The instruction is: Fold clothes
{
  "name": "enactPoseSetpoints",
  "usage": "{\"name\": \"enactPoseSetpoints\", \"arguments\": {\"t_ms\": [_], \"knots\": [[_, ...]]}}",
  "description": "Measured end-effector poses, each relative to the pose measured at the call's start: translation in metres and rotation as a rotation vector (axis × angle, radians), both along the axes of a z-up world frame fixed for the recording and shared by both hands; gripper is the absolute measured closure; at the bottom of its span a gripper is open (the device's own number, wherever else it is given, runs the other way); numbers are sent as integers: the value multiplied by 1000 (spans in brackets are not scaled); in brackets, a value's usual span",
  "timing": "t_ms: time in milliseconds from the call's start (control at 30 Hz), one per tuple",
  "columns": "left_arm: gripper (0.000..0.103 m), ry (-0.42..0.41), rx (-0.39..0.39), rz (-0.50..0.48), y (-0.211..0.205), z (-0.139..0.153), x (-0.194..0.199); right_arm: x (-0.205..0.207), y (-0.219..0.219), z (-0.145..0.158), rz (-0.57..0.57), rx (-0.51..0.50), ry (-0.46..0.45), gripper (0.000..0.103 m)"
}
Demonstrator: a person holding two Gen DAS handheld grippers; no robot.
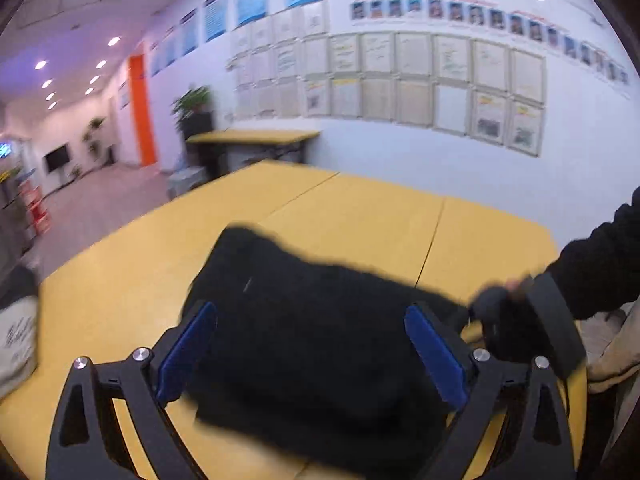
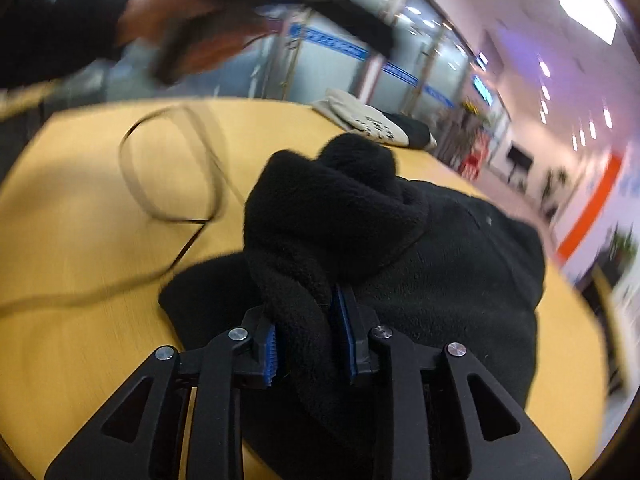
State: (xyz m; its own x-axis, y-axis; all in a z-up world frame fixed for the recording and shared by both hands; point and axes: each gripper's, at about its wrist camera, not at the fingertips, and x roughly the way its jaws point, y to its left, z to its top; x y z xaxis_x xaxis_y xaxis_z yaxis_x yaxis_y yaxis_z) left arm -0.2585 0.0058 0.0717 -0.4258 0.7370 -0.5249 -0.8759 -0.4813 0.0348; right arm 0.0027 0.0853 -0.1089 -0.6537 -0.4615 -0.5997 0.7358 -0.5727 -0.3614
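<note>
No legible writing; wall posters are blurred.
Your left gripper (image 1: pixel 312 360) hangs wide open above the black fleece (image 1: pixel 304 344); your right gripper (image 2: pixel 312 332), angled downward, pinches a fleece fold.

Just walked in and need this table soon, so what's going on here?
A person is folding a black fleece garment on the yellow table, with a handheld gripper in each hand. The right gripper has a bunched fold of the fleece between its pads. The left gripper is wide open above the garment, holding nothing. Another light-coloured garment lies at the table's far edge.
</note>
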Motion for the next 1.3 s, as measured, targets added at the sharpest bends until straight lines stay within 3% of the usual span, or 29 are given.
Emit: {"name": "enactPoseSetpoints", "arguments": {"t_ms": [67,133,200,267,300,333,400,467,567,600,633,667,800,867,1033,1100,1200,1267,1300], "knots": [[5,-43,-20,-45,30,-27,-18,12,-2,-11,32,62,57,71],[5,-83,-111,-78,62,-65,-30,17,1,-18,47,66,77,64],[6,-113,-202,-119,74,-95,-27,17,8,-17,36,27,57,64],[6,-137,-242,-123,76,-118,-21,17,24,-6,14,-50,-6,64],[6,-115,-229,-119,72,-119,-16,20,33,0,5,-82,-27,57],[6,-92,-215,-114,68,-121,-10,27,45,4,-12,-90,-13,44],[6,-61,-216,-108,65,-122,-3,43,73,8,-68,-61,68,25],[6,-44,-214,-100,63,-124,2,48,92,1,-110,22,118,16],[6,-35,-196,-86,65,-135,5,40,110,-25,-158,167,114,19],[6,-44,-189,-82,64,-135,3,32,112,-31,-186,172,113,30],[5,-48,-186,-79,65,-139,2,25,113,-36,-214,176,112,35],[5,-53,-182,-75,67,-143,0,18,116,-37,-252,148,107,37],[5,-64,-166,-66,68,-153,-3,1,140,-29,-434,-20,38,66],[5,-74,-156,-72,70,-156,-3,-2,165,-32,-542,-97,-53,75],[5,-70,-134,-80,79,-162,6,-2,211,-36,-724,-258,-242,75],[5,-78,-130,-67,78,-161,8,6,207,-27,-671,-237,-249,75],[5,-100,-127,-41,73,-157,12,33,212,-1,-482,-209,-240,73],[5,-122,-120,-39,65,-147,20,36,209,20,-373,-226,-220,59],[5,-128,-94,-34,60,-141,26,31,209,31,-331,-244,-203,47]]}}
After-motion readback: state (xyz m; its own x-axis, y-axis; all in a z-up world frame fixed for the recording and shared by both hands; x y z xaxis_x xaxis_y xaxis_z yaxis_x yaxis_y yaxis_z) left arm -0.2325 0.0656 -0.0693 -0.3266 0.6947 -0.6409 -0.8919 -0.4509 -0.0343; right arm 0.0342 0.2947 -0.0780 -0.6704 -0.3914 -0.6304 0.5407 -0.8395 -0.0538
